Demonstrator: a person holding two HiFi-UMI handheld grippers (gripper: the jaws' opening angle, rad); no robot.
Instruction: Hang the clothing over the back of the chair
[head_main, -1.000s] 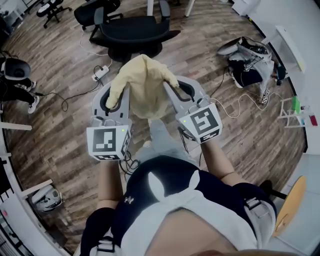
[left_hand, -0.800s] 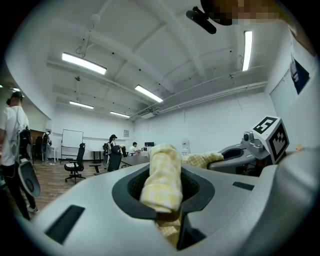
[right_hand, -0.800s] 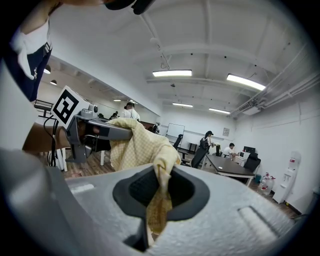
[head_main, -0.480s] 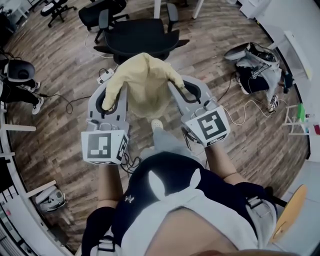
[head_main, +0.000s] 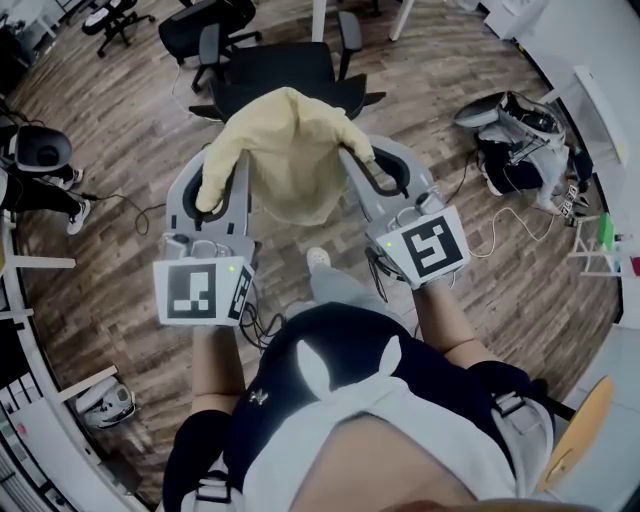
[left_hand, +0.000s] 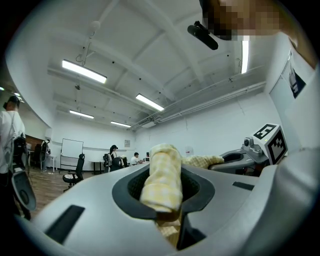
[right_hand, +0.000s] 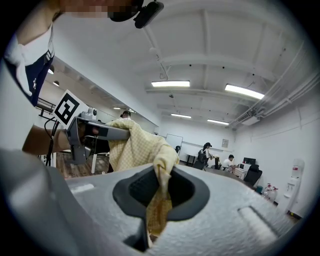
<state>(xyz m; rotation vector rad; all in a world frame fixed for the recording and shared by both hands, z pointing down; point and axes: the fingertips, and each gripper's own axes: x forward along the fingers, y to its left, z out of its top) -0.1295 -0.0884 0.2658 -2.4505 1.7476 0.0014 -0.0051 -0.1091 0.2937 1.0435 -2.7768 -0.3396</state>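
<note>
1. Yellow checked clothing (head_main: 290, 150): bunched and slung between the two grippers, clear of the floor. In the head view its far edge overlaps the near side of the chair. Whether cloth and chair touch cannot be told from above.
2. Left gripper (head_main: 213, 185): held level. In the left gripper view this gripper (left_hand: 165, 200) has its jaws clamped on a rolled fold of the clothing (left_hand: 162, 180), which bulges up out of the oval opening.
3. Right gripper (head_main: 368, 170): held level, beside the left. In the right gripper view this gripper (right_hand: 155, 200) has its jaws pinched on a thin edge of the clothing (right_hand: 135, 145), and the cloth stretches from there across to the other gripper.
4. Chair (head_main: 280, 75): black office chair with two armrests, standing just beyond the grippers.
5. Marker cubes: one on the left gripper (head_main: 200, 290) and one on the right (head_main: 428, 245), both nearest the person.
6. Floor (head_main: 130, 130): wood plank, with cables trailing across it. A dark bag (head_main: 515, 130) lies well to the right.
7. Background, left gripper view: whiteboard (left_hand: 72, 149), and people (left_hand: 114, 155) seated at desks along the far wall.
</note>
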